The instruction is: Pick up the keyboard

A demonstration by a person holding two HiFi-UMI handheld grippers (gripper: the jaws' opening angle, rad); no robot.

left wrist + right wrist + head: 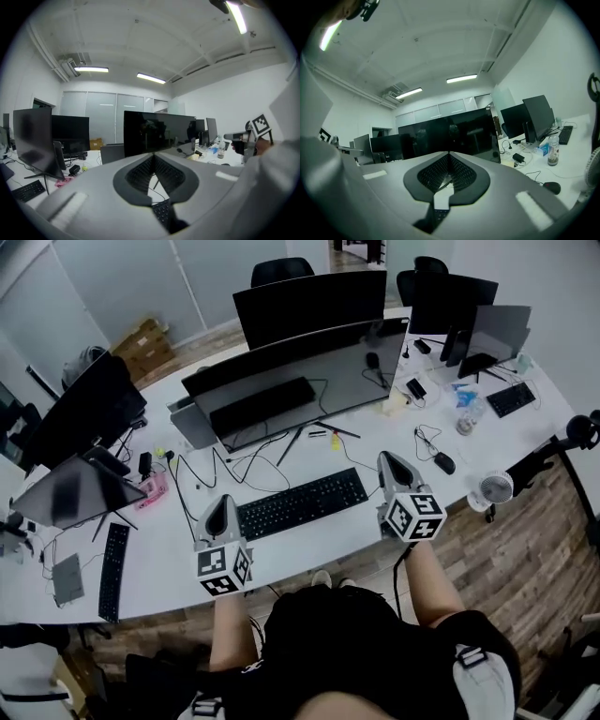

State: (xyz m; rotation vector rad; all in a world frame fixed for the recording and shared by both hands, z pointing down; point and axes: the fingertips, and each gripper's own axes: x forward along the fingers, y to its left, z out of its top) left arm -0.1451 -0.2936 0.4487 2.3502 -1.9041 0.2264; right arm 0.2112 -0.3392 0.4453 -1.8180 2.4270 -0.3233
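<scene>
A black keyboard (pixel 302 503) lies slightly slanted on the white desk (pixel 309 545), in front of a wide curved monitor (pixel 300 381). My left gripper (pixel 223 500) hovers at the keyboard's left end, shut and holding nothing. My right gripper (pixel 387 457) is by the keyboard's right end, also shut and holding nothing. In the left gripper view the jaws meet at the left gripper (pixel 153 157), and a strip of the keyboard (pixel 161 211) shows below them. The right gripper view has the right gripper (pixel 449 157) pressed together, with a bit of the keyboard (pixel 436 216) beneath.
Cables (pixel 234 465) run between the monitor and the keyboard. A mouse (pixel 444 462), a small fan (pixel 494 487) and a bottle (pixel 466 418) are to the right. A second keyboard (pixel 112 570) and a pink object (pixel 153 489) lie left. The desk's front edge is close to me.
</scene>
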